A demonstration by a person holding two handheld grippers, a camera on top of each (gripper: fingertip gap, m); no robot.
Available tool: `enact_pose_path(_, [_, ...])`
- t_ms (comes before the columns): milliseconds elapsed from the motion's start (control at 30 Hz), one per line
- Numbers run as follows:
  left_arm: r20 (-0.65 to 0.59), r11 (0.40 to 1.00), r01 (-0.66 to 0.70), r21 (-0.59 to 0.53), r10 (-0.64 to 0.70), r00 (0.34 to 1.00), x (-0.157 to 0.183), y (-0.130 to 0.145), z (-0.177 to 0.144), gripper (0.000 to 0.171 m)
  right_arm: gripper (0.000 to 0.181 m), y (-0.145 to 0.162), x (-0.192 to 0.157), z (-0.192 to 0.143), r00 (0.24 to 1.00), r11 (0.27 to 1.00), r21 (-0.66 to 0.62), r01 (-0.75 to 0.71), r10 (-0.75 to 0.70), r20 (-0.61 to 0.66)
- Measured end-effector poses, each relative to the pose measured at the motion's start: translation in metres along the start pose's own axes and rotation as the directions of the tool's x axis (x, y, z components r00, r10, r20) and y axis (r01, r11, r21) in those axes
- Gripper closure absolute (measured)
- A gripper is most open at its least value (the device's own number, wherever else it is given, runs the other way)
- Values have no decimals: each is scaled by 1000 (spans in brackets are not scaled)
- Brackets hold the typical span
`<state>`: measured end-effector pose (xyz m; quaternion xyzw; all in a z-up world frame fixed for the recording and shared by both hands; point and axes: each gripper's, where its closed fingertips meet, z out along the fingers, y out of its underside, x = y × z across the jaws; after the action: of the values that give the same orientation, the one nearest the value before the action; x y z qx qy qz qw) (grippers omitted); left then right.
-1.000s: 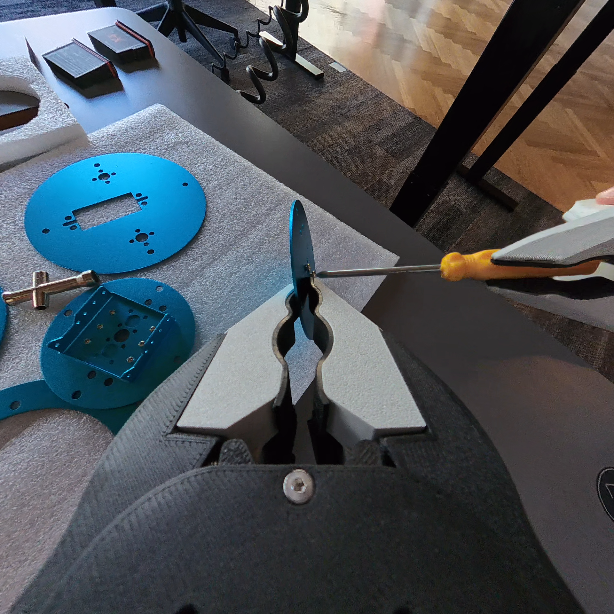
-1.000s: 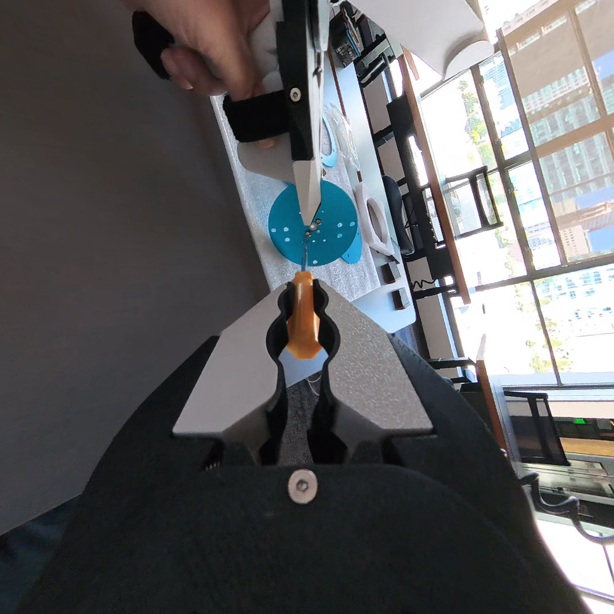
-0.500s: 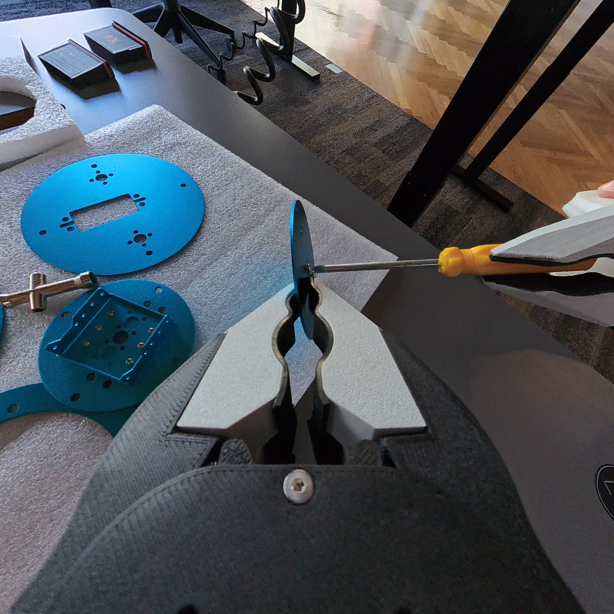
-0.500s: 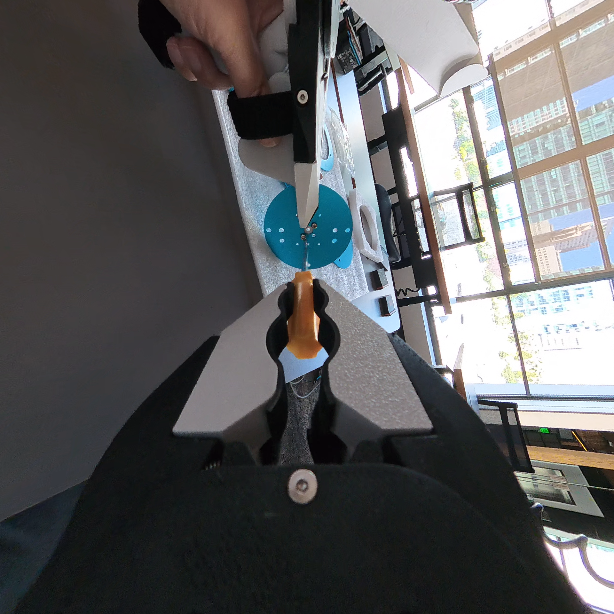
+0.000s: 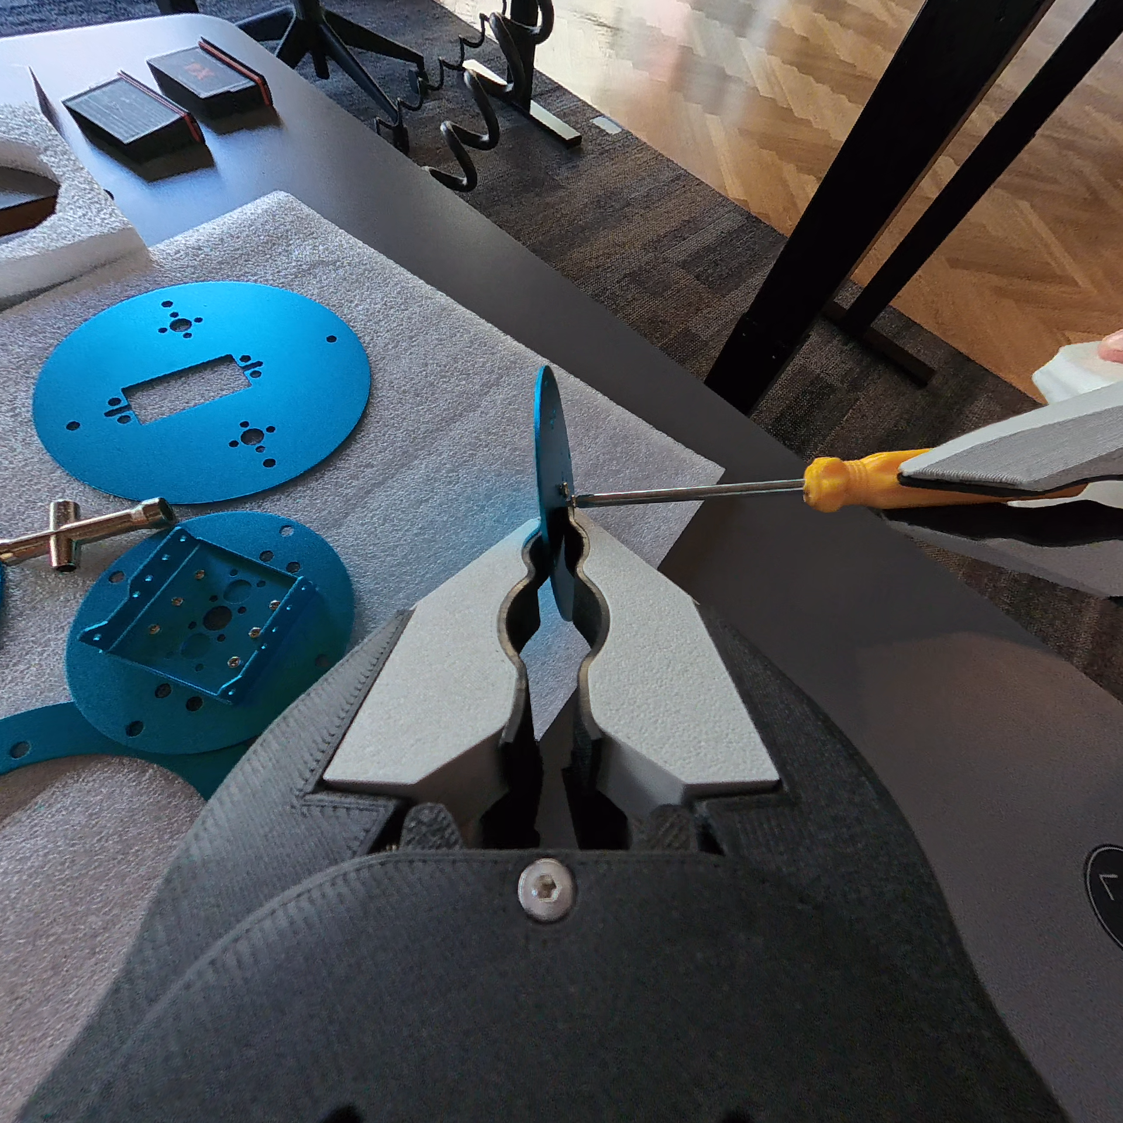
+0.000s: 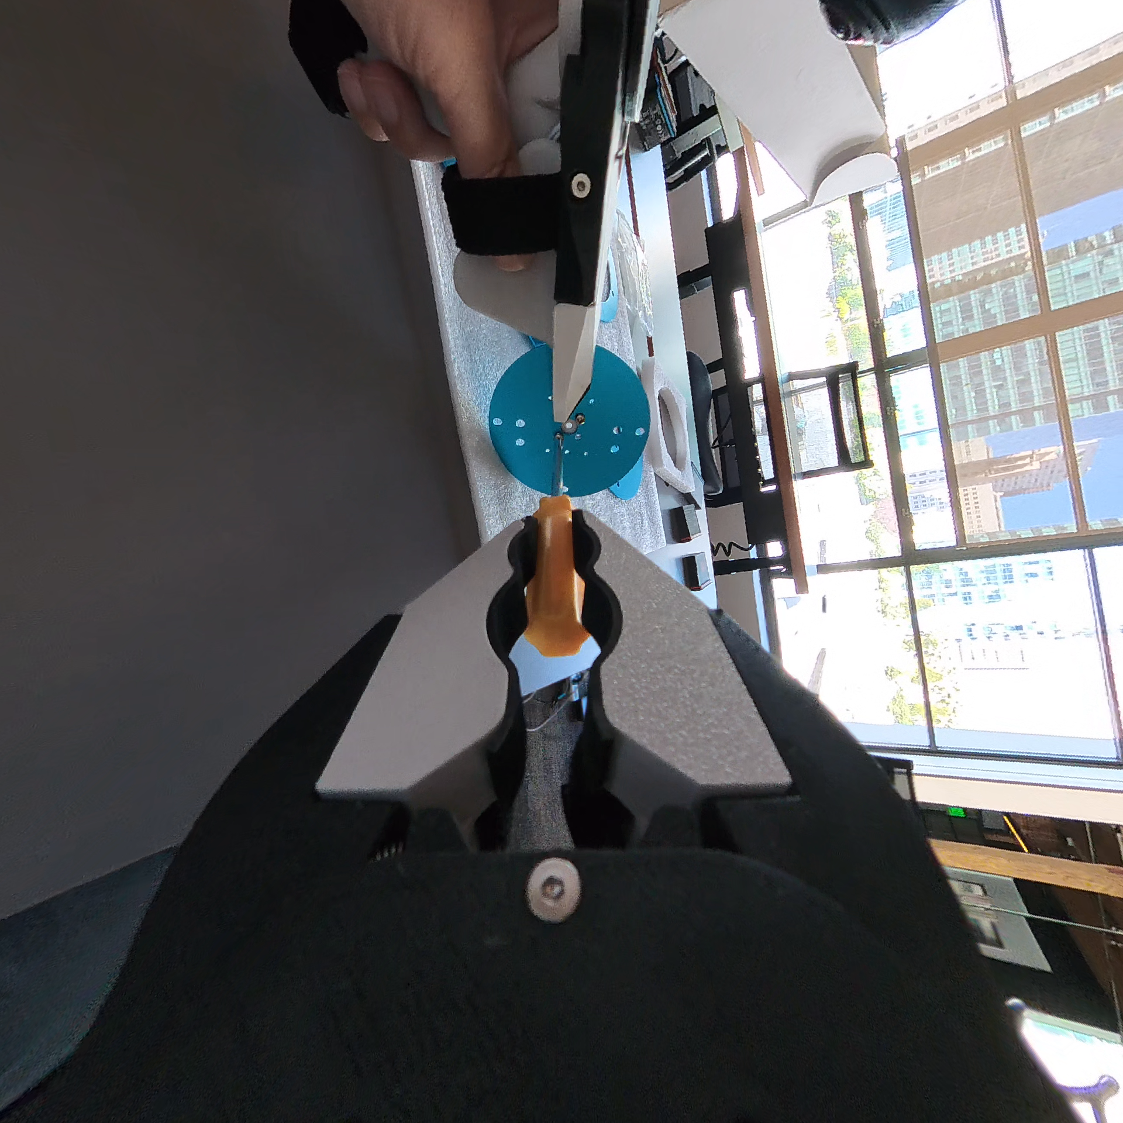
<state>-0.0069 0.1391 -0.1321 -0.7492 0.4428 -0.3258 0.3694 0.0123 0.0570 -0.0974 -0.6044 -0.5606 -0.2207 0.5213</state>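
Observation:
My left gripper [image 5: 554,535] is shut on a round blue metal plate [image 5: 552,462] and holds it on edge above the white foam mat [image 5: 437,389]. My right gripper [image 6: 554,528] is shut on a screwdriver with an orange handle [image 6: 553,595]. Its steel shaft [image 5: 686,491] runs level from the right, and its tip meets a small screw on the plate's face. In the right wrist view the plate [image 6: 614,419] shows face on with several holes, and the left gripper's fingers [image 6: 574,364] come down over it from a person's hand [image 6: 449,79].
On the mat lie a blue disc with a rectangular cutout [image 5: 200,389], a blue disc with a bracket on it [image 5: 206,626], a blue ring [image 5: 36,741] and a metal cross wrench [image 5: 79,535]. Two black boxes [image 5: 170,97] sit on the dark table [image 5: 911,729]. Black frame legs [image 5: 863,182] stand beyond the edge. Tip to tip, the grippers are about 10 cm apart.
The right wrist view has rolled a little around the screwdriver's axis, so the room behind it has shifted. The plate and the screwdriver tip stay together in the same place.

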Motion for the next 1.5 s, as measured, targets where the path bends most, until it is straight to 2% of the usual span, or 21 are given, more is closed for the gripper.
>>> enact_pose_path(167, [10, 1000, -23, -4, 23, 1000, -1, 0, 0, 169, 171, 1, 1, 1, 988, 988, -6, 156, -156, 16])
enact_pose_path(233, [15, 1000, -19, -3, 19, 1000, -2, 0, 0, 169, 171, 2, 4, 3, 999, 1000, -7, -18, 19, 39])
enact_pose_path(300, [11, 1000, 4, 1, -4, 1000, -2, 0, 0, 169, 171, 4, 8, 3, 929, 931, -12, -365, 365, 59])
enact_pose_path(400, [22, 1000, 11, 4, -11, 1000, -3, 0, 1, 169, 171, 10, 7, 4, 570, 572, -27, -820, 820, 58])
enact_pose_path(433, [29, 1000, 7, 5, -7, 1000, -3, 0, 1, 169, 171, 11, 5, 4, 418, 420, -34, -907, 907, 55])
enact_pose_path(500, [41, 1000, -5, 7, 5, 999, -1, -1, 1, 169, 171, 13, 2, 3, 32, 35, -29, -999, 997, 72])
enact_pose_path(567, [59, 999, -39, 6, 39, 997, 1, -1, 1, 169, 171, 17, 1, 1, -376, -374, -43, -927, 919, 117])
enact_pose_path(600, [66, 998, -60, 5, 59, 996, 2, -2, 1, 169, 171, 20, -1, 0, -571, -568, -69, -820, 808, 143])
enact_pose_path(633, [69, 997, -75, 3, 75, 995, 3, -2, 1, 169, 171, 24, -3, 0, -718, -712, -104, -694, 676, 164])
enact_pose_path(667, [68, 997, -83, 2, 83, 994, 4, -2, 1, 169, 171, 27, -5, -1, -783, -777, -120, -618, 596, 177])
enact_pose_path(700, [68, 996, -85, 2, 85, 994, 4, -2, 1, 169, 170, 28, -8, -2, -771, -763, -123, -634, 611, 182])
enact_pose_path(733, [69, 996, -85, 1, 84, 994, 3, -2, 1, 170, 170, 27, -9, -3, -711, -702, -119, -702, 679, 182])
enact_pose_path(800, [65, 998, -70, 1, 70, 995, 1, -1, 1, 169, 171, 26, -4, -7, -497, -494, -67, -867, 847, 190])
enact_pose_path(867, [50, 999, -45, 2, 45, 998, 0, -1, 0, 169, 171, 26, 11, -12, -141, -152, 40, -988, 969, 203])
enact_pose_path(933, [41, 999, -32, 3, 32, 999, 0, -1, 1, 169, 171, 18, 17, -13, 290, 274, 106, -956, 940, 181])
enact_pose_path(1000, [35, 1000, -29, 4, 29, 999, 0, -1, 1, 169, 171, 16, 6, -8, 648, 646, 60, -761, 752, 121])
enact_pose_path(1067, [27, 1000, -23, 5, 23, 999, 0, -1, 0, 169, 171, 13, -1, -5, 862, 861, 44, -506, 503, 66])
enact_pose_path(1100, [26, 1000, -21, 5, 21, 999, 0, 0, 0, 169, 171, 15, 0, -5, 915, 914, 29, -404, 404, 10])
enact_pose_path(1167, [23, 1000, -19, 5, 19, 1000, -1, 0, 0, 169, 171, 11, -2, -4, 959, 958, 22, -284, 285, -10])
enact_pose_path(1333, [19, 1000, -19, 6, 19, 1000, -1, 0, 0, 169, 171, 6, 2, -4, 980, 980, 32, -195, 196, -44])
enact_pose_path(1500, [17, 1000, -17, 7, 17, 1000, -1, 0, 0, 169, 171, 9, 3, -1, 980, 980, 25, -196, 196, -31])
